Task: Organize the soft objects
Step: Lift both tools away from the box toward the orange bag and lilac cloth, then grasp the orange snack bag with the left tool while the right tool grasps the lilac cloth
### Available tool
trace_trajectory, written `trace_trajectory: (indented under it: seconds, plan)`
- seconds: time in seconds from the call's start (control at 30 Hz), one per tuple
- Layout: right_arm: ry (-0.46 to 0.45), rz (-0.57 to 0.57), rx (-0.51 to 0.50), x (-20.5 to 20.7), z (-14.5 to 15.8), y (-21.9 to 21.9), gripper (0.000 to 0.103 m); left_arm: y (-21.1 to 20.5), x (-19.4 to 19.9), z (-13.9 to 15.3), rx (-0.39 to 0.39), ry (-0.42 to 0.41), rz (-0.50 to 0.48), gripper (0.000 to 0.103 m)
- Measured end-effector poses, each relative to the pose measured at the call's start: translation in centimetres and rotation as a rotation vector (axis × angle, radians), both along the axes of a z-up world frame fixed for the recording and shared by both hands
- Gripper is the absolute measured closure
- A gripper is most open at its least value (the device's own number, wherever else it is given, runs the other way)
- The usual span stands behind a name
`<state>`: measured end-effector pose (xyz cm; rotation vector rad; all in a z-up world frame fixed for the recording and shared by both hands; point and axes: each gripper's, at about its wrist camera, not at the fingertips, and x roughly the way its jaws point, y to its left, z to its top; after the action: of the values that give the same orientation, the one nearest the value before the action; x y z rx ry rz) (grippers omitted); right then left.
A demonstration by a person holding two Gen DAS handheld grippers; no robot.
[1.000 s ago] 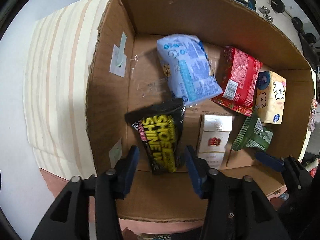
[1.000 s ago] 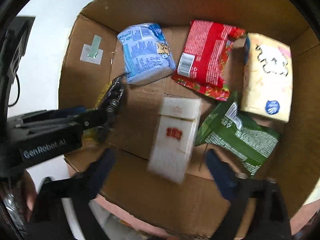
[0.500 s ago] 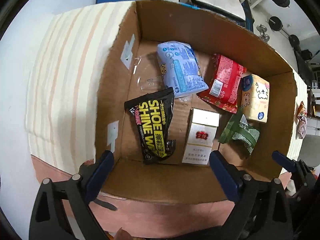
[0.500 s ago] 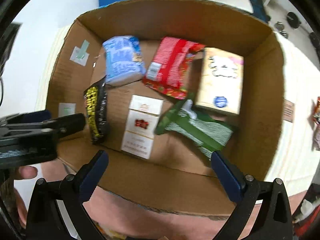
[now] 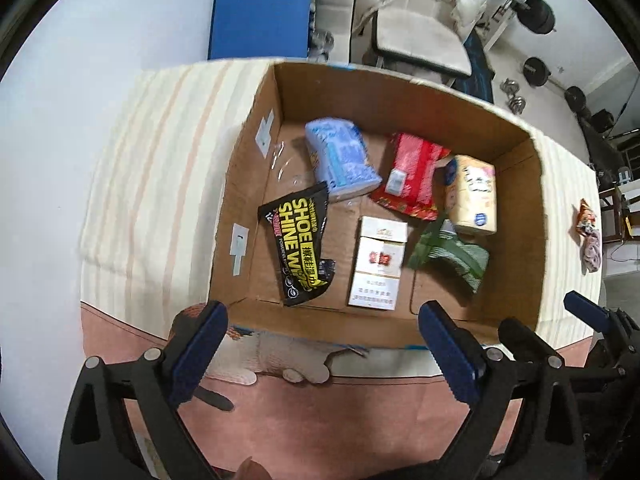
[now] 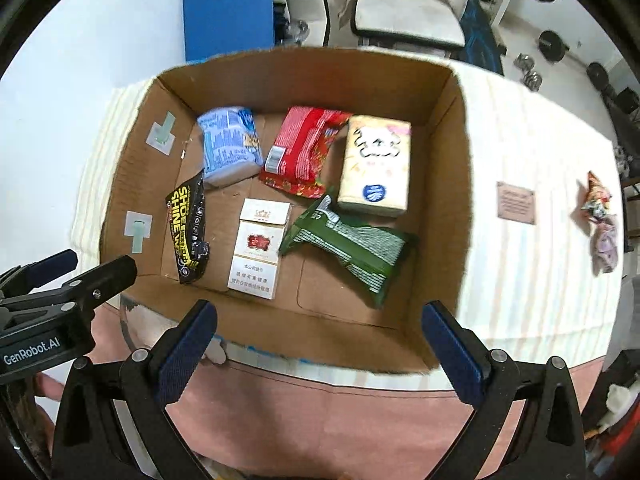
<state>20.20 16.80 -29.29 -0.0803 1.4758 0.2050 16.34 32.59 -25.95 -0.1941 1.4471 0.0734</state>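
Observation:
An open cardboard box (image 5: 236, 184) (image 6: 452, 184) holds several packs. In the left wrist view I see a black shoe-shine pack (image 5: 300, 246), a blue pack (image 5: 340, 158), a red pack (image 5: 412, 176), a cream tissue pack (image 5: 472, 194), a white carton (image 5: 378, 266) and a green pack (image 5: 452, 254). The same black pack (image 6: 188, 230), white carton (image 6: 258, 248) and green pack (image 6: 356, 250) show in the right wrist view. My left gripper (image 5: 324, 350) is open and empty above the box's near wall. My right gripper (image 6: 320, 350) is open and empty there too.
The box stands on a striped cream cloth (image 5: 160, 168) over a pink table (image 6: 320, 412). A crumpled wrapper (image 6: 600, 220) and a brown card (image 6: 516, 202) lie on the cloth to the right. A blue mat (image 5: 260, 12), chair and weights stand behind.
My left gripper opened and let the black shoe-shine pack drop into the box. Both grippers pulled up and back from the box, so it looks smaller.

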Motion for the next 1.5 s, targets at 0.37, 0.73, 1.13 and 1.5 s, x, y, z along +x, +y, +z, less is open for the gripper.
trace_trajectory:
  seconds: [0.37,0.73,1.13,1.5]
  plan:
    - [-0.129,-0.014,0.005,-3.3,6.1,-3.3,0.0,-2.5,-3.0,5.3,-0.02,-0.104,-0.036,0.005]
    - [-0.153,-0.049,0.095,-5.0,8.3,-5.4,0.0,-3.6,-3.9,8.7,0.054,-0.197,0.0,0.005]
    - [-0.351,-0.211,0.178,-3.4,10.4,-18.9,0.0,-14.1,1.8,11.3,0.102,-0.315,-0.119,0.005]
    - [-0.184,-0.567,0.135,2.0,3.7,-42.8,0.0,-38.7,14.9,2.5,0.029,-0.083,-0.462,0.005]
